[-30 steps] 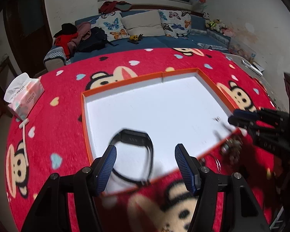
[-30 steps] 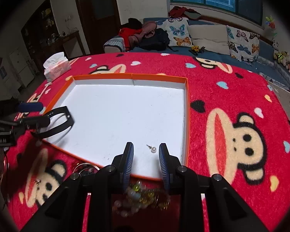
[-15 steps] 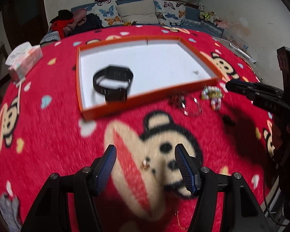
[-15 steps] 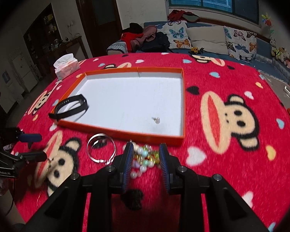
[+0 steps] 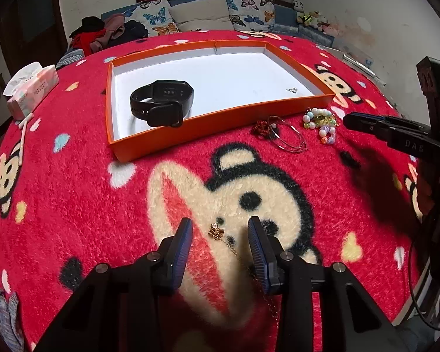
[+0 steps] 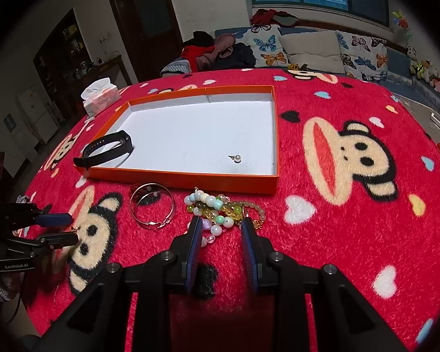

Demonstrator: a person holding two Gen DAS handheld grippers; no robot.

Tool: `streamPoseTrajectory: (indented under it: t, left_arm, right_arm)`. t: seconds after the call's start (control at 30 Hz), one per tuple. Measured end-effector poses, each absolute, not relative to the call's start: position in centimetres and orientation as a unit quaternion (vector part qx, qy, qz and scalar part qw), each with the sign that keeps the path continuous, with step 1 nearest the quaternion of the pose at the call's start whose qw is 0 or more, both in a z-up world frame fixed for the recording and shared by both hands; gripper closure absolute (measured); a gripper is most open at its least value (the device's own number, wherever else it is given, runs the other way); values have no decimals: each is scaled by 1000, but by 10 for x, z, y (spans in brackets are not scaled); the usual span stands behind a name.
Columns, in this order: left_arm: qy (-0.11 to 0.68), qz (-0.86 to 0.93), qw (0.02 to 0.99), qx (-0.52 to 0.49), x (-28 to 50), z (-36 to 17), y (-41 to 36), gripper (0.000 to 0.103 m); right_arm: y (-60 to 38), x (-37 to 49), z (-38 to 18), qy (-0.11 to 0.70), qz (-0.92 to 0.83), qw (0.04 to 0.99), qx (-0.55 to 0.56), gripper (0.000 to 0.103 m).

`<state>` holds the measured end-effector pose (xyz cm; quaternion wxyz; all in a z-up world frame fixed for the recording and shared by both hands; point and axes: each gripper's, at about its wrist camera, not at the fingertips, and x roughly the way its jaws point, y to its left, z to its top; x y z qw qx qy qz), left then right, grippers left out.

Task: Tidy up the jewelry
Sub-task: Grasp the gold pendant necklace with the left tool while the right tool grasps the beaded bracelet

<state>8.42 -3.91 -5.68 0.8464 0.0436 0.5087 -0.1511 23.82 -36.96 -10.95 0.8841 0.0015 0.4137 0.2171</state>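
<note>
Blanket (image 5: 73,193): red plush with cartoon monkey faces and small hearts, covering the whole work surface
Tray (image 5: 167,139): shallow orange box with a white floor, lying flat on the blanket beyond both grippers
Tissue pack (image 5: 32,91): on the blanket, well to the left of the tray
Left gripper (image 5: 220,234): angled steeply down over a monkey face, jaws closing with the gold pendant between them; the pads do not yet press on it
Right gripper (image 6: 221,228): low over the bead pile, fingers parted and straddling the nearest beads; nothing is clamped
Watch (image 5: 161,102): black smartwatch in the tray's near left corner, its strap end lapping over the near rim
Bead bracelets (image 6: 220,208): heap of white, green, yellow and lilac beads on the blanket, just in front of the tray's near right corner
Bangle (image 6: 152,209): thin silver ring lying flat on the blanket, just left of the beads, near the tray wall
Gold pendant (image 5: 216,231): small ornament with a fine chain trailing back toward the camera, lying on the blanket
Pearl earring (image 6: 237,158): single stud on the tray floor, near its right wall
</note>
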Motion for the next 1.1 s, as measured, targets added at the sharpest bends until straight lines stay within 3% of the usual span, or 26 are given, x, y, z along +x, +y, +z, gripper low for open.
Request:
streamPoseTrajectory:
  t: [0.3,0.63,1.1]
  left_arm:
    - [501,-148,850,72,81,-61,-45,71]
    - [487,-147,855,104,79,-63,-51,92]
    - [485,-165,857,56,82,-47,-40,92]
  right_arm:
    - [-372,238,-114,418,215,883,6,73]
    - [-377,237,-117,418,212,883,10,73]
    - [-375,232,-113,415,230,880,-4,73]
